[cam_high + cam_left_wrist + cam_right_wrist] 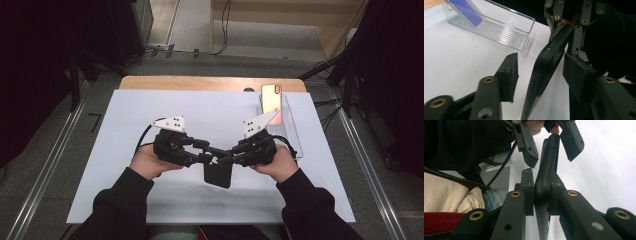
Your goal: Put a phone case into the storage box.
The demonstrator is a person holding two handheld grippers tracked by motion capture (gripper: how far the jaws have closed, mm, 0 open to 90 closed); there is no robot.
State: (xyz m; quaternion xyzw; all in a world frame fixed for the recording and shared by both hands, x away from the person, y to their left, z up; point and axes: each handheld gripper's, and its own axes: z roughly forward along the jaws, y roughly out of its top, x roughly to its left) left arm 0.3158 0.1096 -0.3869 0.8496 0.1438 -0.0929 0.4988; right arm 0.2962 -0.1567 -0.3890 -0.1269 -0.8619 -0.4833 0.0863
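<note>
Black phone case (218,174) is hanging between both tongs above the table (125,145), near its 6 o'clock edge. Right tongs (541,192) are clamping the case edge firmly. Left tongs (540,72) are standing wide, jaws flanking the case without touching. Clear plastic tray (499,30) is sitting toward 2 o'clock, propping a phone (271,98).

A matte black rectangular phone case (218,175) hangs between two black grippers. A clear ribbed plastic tray (291,131) holds a pink-gold phone (270,98) by the white worktop's (120,130) right edge.
</note>
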